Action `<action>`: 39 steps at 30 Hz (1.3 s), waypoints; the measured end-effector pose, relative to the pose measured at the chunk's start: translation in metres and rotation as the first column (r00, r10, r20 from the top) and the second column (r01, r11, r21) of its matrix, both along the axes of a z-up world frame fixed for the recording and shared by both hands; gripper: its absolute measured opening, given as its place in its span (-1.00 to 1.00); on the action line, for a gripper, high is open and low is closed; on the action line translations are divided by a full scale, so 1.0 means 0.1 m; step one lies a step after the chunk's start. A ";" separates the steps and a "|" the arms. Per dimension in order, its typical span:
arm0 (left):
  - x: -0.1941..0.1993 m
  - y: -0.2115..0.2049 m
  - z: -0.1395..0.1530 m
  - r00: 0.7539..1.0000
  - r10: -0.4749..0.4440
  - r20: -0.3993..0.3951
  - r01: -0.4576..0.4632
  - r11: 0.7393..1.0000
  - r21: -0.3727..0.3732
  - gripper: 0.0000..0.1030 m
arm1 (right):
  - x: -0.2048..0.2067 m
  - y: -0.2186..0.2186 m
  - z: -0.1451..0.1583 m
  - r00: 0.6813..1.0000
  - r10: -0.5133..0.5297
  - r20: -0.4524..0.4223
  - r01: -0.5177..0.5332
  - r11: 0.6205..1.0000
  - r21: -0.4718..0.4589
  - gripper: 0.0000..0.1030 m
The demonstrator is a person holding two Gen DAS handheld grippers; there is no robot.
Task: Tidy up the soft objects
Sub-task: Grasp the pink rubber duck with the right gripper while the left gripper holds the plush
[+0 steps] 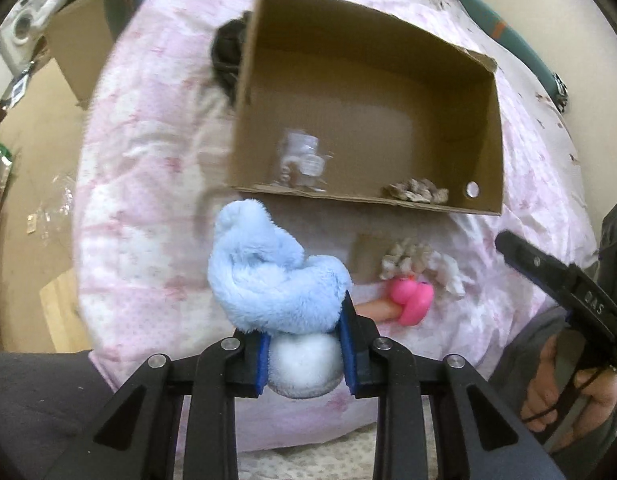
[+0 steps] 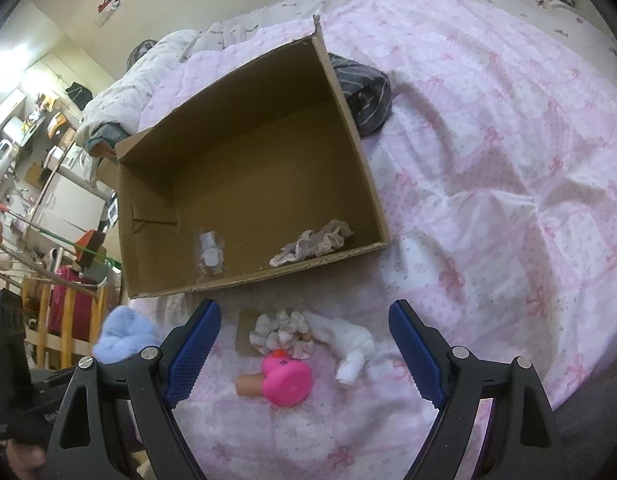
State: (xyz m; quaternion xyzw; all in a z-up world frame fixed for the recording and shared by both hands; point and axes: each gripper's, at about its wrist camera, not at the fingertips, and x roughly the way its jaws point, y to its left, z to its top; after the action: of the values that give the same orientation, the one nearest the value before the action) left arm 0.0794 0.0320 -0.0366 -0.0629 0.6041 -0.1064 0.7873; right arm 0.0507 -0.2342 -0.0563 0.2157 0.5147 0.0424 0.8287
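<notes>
My left gripper [image 1: 304, 354] is shut on a light blue and white plush toy [image 1: 268, 276], held above the pink quilt in front of an open cardboard box [image 1: 484, 128]. The plush also shows at the left of the right wrist view [image 2: 124, 338]. The box [image 2: 348, 128] holds a lacy cloth [image 2: 312, 242] and a small clear packet [image 2: 210, 254]. My right gripper [image 2: 304, 354] is open and empty above a pink rubber duck [image 2: 286, 378], a frilly scrunchie [image 2: 280, 332] and a white sock [image 2: 348, 344].
A pink patterned quilt [image 2: 508, 160] covers the bed. A dark striped garment [image 2: 364, 92] lies behind the box. A beige cylinder [image 2: 248, 385] lies beside the duck. Shelves and clutter stand off the bed at the left [image 2: 48, 200].
</notes>
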 end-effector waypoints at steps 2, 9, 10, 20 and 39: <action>-0.01 0.05 -0.03 1.000 0.008 0.016 -0.008 1.000 0.012 -0.50 | 0.01 0.05 -0.05 0.999 0.037 -0.025 -0.036 0.998 0.051 0.77; -0.01 -0.09 -0.16 0.999 0.005 0.045 -0.006 0.999 0.042 -0.50 | 0.02 0.27 -0.33 0.979 0.149 -0.140 -0.127 0.979 0.158 0.37; -0.01 -0.10 -0.16 0.999 0.001 0.051 -0.003 0.999 0.044 -0.50 | 0.02 0.29 -0.37 0.976 0.156 -0.155 -0.129 0.977 0.170 0.36; -0.01 -0.09 -0.17 0.998 0.014 0.058 -0.017 0.998 0.058 -0.50 | 0.12 0.47 -0.80 0.934 0.188 -0.304 -0.142 0.976 0.165 0.20; -0.02 -0.08 -0.18 0.997 0.022 0.074 -0.029 0.995 0.098 -0.49 | 0.05 0.73 -0.57 0.941 0.276 -0.196 -0.254 0.958 0.132 -0.17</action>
State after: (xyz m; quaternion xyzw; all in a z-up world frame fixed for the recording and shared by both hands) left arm 0.0773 0.0243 -0.0546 -0.0275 0.5786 -0.0682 0.8123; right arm 0.0557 -0.1611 -0.1132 0.1908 0.6216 0.1572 0.7433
